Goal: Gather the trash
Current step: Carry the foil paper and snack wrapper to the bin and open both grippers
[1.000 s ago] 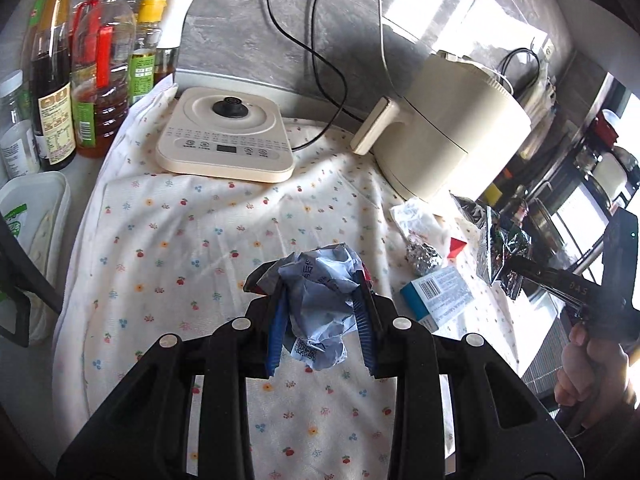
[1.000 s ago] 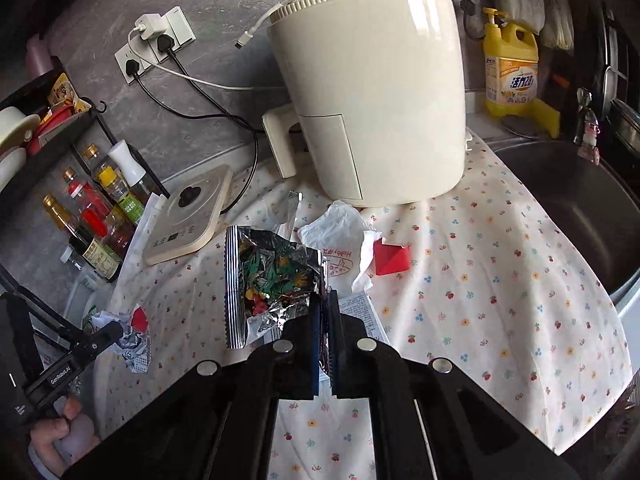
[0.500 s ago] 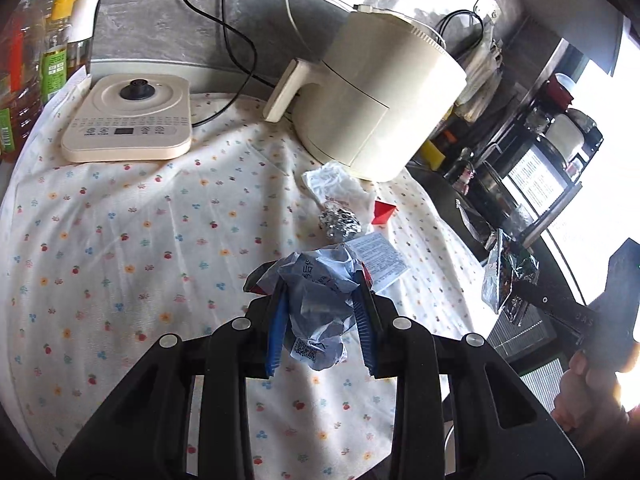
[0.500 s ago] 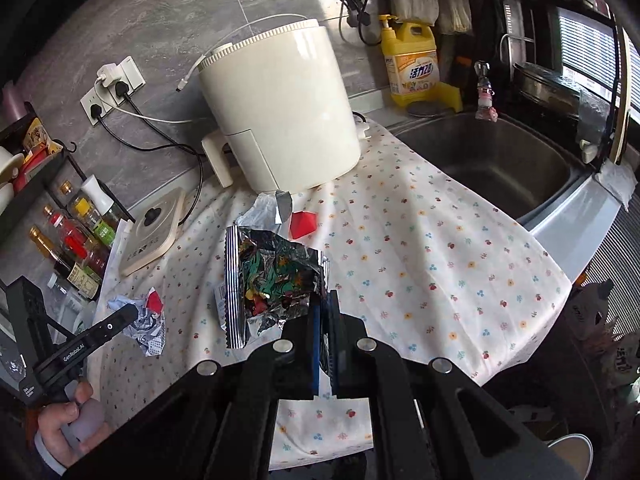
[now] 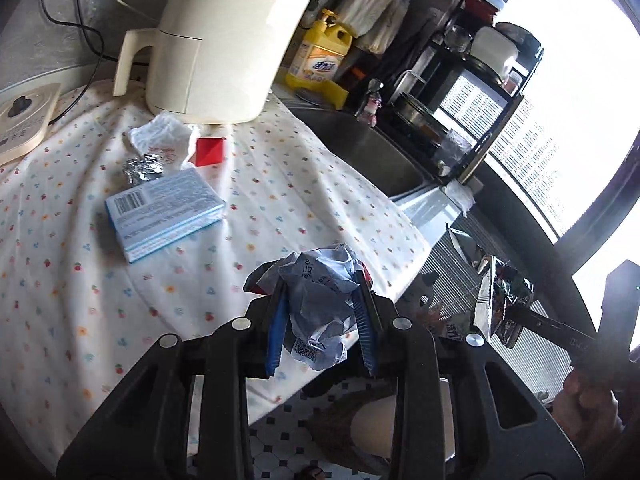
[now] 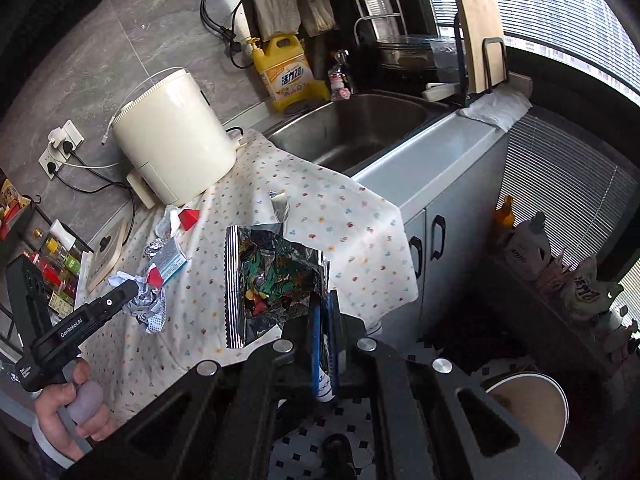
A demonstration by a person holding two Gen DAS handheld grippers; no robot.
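My left gripper [image 5: 322, 304] is shut on a crumpled blue-grey wrapper [image 5: 320, 300], held over the front edge of the cloth-covered counter [image 5: 120, 280]; it also shows in the right wrist view [image 6: 146, 300]. My right gripper [image 6: 325, 312] is shut on a silver foil snack bag [image 6: 276, 280], held off the counter's right front corner; it also shows in the left wrist view [image 5: 500, 300]. On the cloth lie a blue box [image 5: 164, 212], a foil ball [image 5: 142, 168], a white crumpled wrapper [image 5: 160, 140] and a red piece [image 5: 210, 152]. A round bin [image 6: 528, 412] stands on the floor below.
A cream air fryer [image 5: 224, 40] stands at the back of the cloth, a flat cream appliance [image 5: 24, 120] to its left. A steel sink [image 6: 360, 132], yellow detergent bottle [image 6: 286, 76] and dish rack [image 5: 480, 100] are to the right. Grey cabinet doors [image 6: 436, 240] are below.
Both grippers have pulled back and swung right, off the counter edge, each still holding its trash. The floor and the bin have come into view below.
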